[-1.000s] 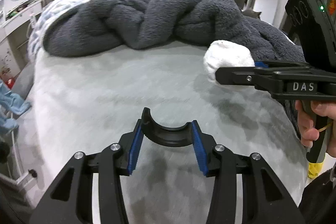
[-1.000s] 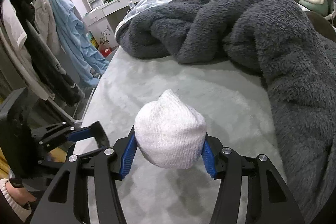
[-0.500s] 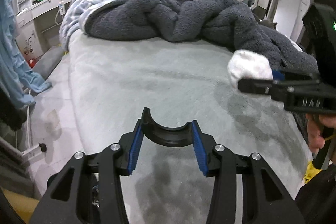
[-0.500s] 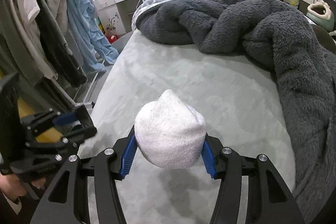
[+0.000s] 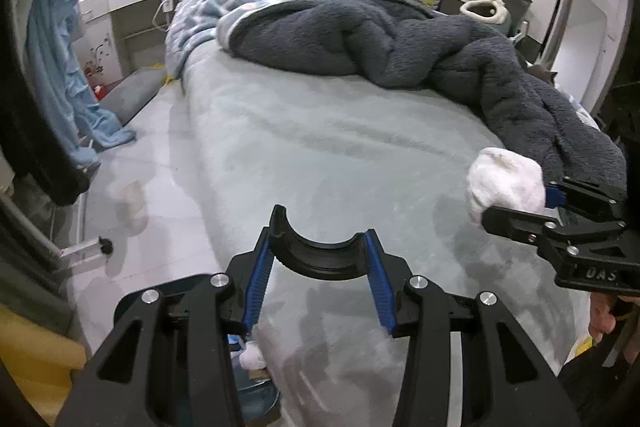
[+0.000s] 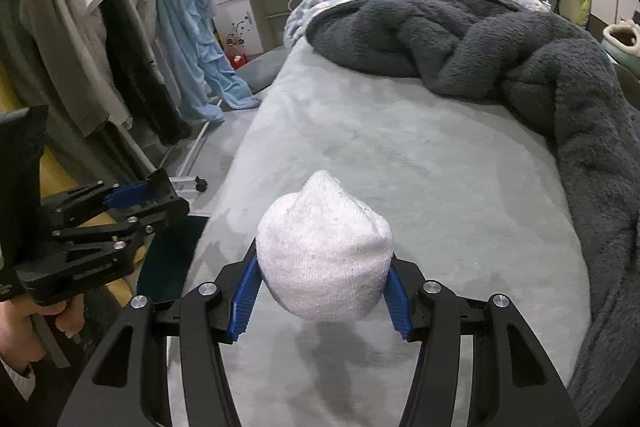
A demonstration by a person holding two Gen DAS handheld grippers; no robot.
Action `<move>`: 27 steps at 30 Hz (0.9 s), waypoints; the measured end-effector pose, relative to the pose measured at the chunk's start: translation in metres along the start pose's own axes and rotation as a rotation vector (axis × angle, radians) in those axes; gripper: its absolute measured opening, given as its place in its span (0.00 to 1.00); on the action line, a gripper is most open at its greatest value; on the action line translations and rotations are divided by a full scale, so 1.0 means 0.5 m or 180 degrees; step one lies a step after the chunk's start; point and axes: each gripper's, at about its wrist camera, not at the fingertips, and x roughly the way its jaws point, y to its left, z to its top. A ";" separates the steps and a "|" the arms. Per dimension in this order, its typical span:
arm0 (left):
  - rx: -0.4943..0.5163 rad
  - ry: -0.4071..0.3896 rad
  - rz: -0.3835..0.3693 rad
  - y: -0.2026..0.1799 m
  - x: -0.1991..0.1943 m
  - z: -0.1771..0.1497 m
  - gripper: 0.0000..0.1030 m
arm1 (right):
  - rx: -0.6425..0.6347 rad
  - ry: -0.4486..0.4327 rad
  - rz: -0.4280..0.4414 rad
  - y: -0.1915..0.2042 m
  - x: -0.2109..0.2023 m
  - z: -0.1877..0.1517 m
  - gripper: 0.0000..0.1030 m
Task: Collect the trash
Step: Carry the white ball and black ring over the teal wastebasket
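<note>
My right gripper [image 6: 320, 291] is shut on a white balled-up sock [image 6: 323, 251] and holds it above the grey bed sheet [image 6: 420, 179]. The sock also shows in the left wrist view [image 5: 505, 182], at the right, in the right gripper [image 5: 520, 207]. My left gripper [image 5: 320, 267] is shut on a black curved half-ring piece [image 5: 320, 257] near the bed's left front edge. The left gripper shows at the left of the right wrist view [image 6: 160, 191]. A bin with a white wad [image 5: 252, 359] is partly visible below the left gripper.
A dark grey fleece blanket [image 5: 400, 43] is heaped across the back and right of the bed. Clothes hang on a rack [image 6: 120, 39] to the left. A white dresser [image 5: 132, 3] stands by the headboard. Grey floor [image 5: 132, 187] runs along the bed's left side.
Both grippers have moved back and to the left along the bed, so the clothes rack and floor have come into view. The sock and the black piece stay held.
</note>
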 end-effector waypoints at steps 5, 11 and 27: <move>-0.0165 0.0071 0.0142 0.042 -0.003 -0.030 0.47 | -0.0038 -0.0024 0.0076 0.038 -0.003 0.009 0.54; -0.0327 0.0249 0.0290 0.110 0.003 -0.065 0.47 | -0.0132 -0.0032 0.0176 0.091 0.011 0.025 0.54; -0.0675 0.0755 0.0357 0.257 0.041 -0.145 0.47 | -0.0440 0.0046 0.0416 0.232 0.090 0.067 0.54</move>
